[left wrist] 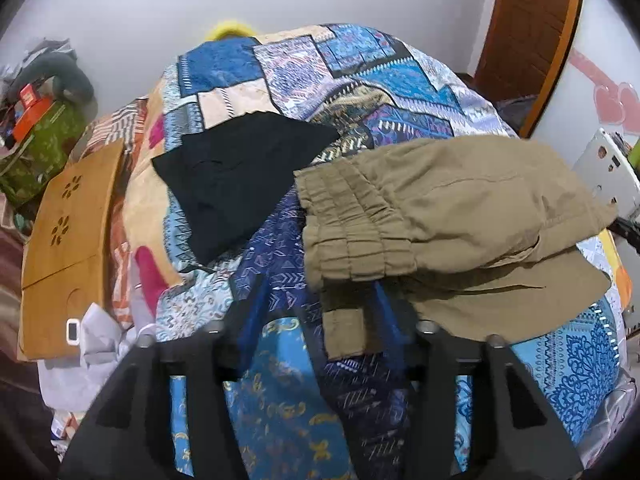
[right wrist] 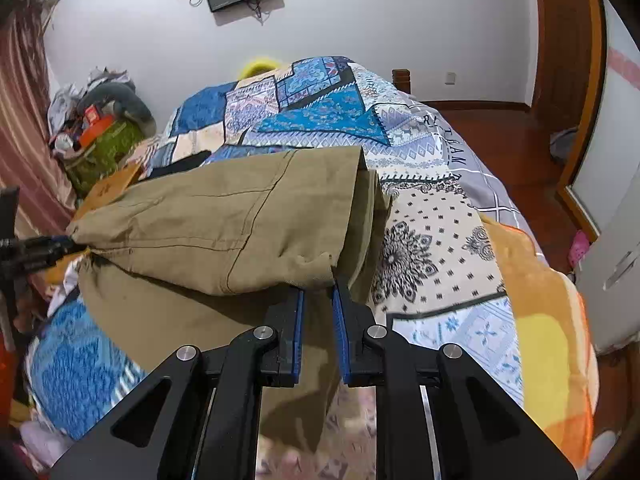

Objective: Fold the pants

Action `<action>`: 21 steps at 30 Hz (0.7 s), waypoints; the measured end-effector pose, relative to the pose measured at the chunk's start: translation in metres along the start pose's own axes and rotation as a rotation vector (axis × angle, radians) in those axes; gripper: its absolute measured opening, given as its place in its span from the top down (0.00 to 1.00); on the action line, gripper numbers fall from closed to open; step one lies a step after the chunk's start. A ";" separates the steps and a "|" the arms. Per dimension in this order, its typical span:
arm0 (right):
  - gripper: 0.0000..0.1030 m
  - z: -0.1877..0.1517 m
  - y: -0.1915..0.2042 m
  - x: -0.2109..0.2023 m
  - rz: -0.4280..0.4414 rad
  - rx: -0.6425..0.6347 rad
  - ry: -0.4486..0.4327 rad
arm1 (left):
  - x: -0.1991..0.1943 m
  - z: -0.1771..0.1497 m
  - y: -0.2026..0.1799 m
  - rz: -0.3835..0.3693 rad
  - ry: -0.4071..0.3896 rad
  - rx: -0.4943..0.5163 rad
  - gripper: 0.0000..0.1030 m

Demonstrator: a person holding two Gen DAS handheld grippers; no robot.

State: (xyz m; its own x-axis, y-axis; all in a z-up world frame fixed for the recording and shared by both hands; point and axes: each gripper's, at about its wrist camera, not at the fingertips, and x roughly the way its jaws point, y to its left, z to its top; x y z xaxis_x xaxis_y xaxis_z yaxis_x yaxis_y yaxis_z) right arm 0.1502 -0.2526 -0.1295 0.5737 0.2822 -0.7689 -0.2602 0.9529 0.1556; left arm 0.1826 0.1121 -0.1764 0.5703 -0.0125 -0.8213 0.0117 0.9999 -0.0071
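Khaki pants with a gathered elastic waistband lie partly folded on a patterned bedspread. In the left wrist view my left gripper stands with its blue-padded fingers wide apart, and the waistband edge hangs between them. In the right wrist view the pants are lifted and folded over, and my right gripper has its blue pads close together on the leg hem edge. The left gripper shows at the far left, at the other end of the pants.
A black garment lies on the bed beyond the pants. A wooden lap table leans at the bed's left. Clutter and a green bag sit at far left. A wooden door and floor are on the right.
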 end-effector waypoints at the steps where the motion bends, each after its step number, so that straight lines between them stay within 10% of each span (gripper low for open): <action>1: 0.86 -0.002 0.003 -0.002 0.000 -0.009 -0.001 | -0.004 0.000 0.001 0.004 -0.011 -0.006 0.35; 7: 0.76 -0.003 0.012 -0.028 -0.002 -0.021 -0.077 | -0.035 0.011 0.001 0.007 -0.091 -0.035 0.20; 14: 0.21 0.011 0.026 -0.035 0.002 -0.038 -0.122 | -0.037 0.024 -0.026 0.012 -0.103 0.032 0.04; 21: 0.19 0.012 0.059 -0.006 0.045 -0.157 -0.041 | 0.006 0.013 -0.074 -0.029 0.052 0.195 0.04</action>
State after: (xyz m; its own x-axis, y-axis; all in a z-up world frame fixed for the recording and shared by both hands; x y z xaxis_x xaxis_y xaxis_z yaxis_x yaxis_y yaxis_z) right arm 0.1410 -0.1965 -0.1079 0.5892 0.3319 -0.7366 -0.4025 0.9111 0.0886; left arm 0.1959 0.0384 -0.1731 0.5243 -0.0360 -0.8507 0.1893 0.9790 0.0752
